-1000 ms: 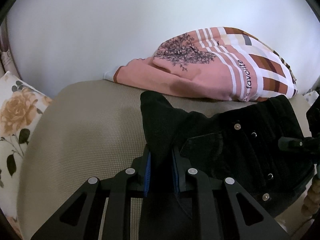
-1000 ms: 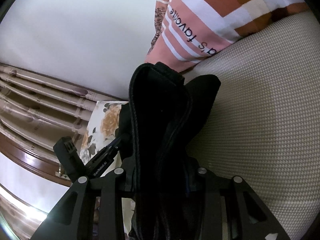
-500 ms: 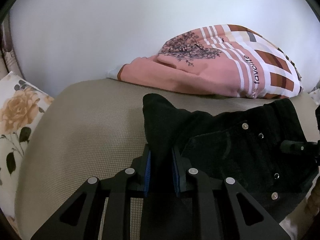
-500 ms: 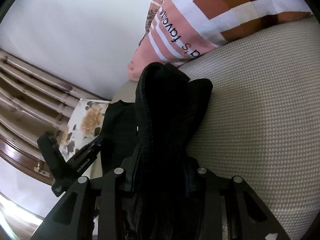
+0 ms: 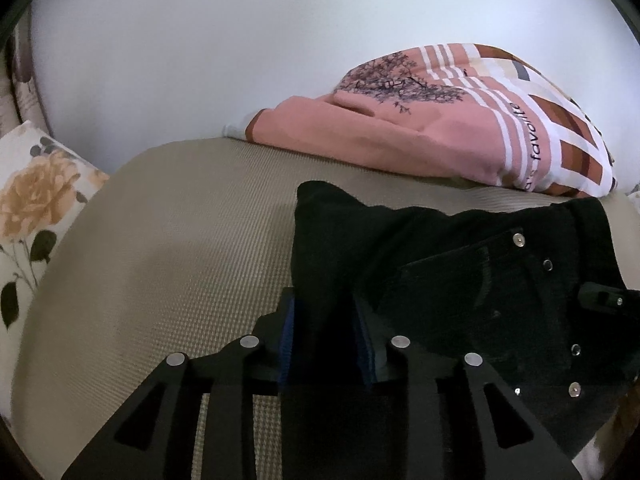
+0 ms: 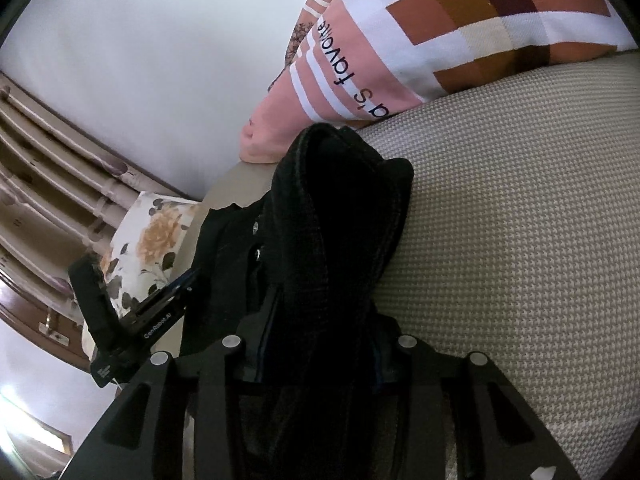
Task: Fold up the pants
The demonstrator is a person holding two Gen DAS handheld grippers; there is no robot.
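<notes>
Pants (image 5: 460, 280) are on the beige cushion (image 5: 180, 240), waistband end with the rivets to the right in the left wrist view, a folded edge running up between both claws. The pink pillow (image 5: 420, 128) sits just behind them against the wall.

Left gripper (image 5: 326, 344): jaws have just been opening, black cloth between the blue pads. The gap looks slack now, so I read it as letting go, not clamping. Right gripper (image 6: 320, 344): narrow, closed on a thick bunched fold of the pants, which stands up over the jaws.

Judgement: fold laid down, release step in hand.

Risks from here:
- Left pads are ribbed, and the cloth is heavy and nappy. Pull back before the jaws clear and the edge drags along, undoing the fold.
- Right side holds while the left lets go. Any tug from the right skews the stack toward that side.
- The bunch in the right jaws is thick. Drop it from that height and it flops open instead of lying flat.
- Pillow is close behind. Pushing forward shoves the fold into it and rumples the far edge.
</notes>
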